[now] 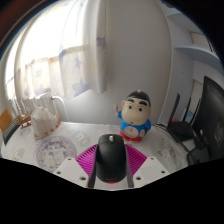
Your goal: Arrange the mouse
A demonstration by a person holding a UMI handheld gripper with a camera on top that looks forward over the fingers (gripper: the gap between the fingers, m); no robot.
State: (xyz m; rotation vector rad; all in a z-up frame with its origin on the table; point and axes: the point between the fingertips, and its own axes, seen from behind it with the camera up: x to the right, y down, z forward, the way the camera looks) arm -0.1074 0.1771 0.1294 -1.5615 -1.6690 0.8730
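Squarely between the gripper's (110, 170) 2 pink pads sits the black mouse (110, 158), clenched, long axis pointing ahead along the fingers.

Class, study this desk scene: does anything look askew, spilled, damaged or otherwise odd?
Nothing stands out. The black mouse sits straight between the gripper fingers, the cartoon figurine beyond it stands upright, and no spill or damage shows.

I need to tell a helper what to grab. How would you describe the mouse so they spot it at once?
Start at the white table below the curtained window, then find the cartoon boy figurine standing on it. In front of the figurine, between the claw's pink pads, sits the mouse. It is the only low, rounded, black object there.
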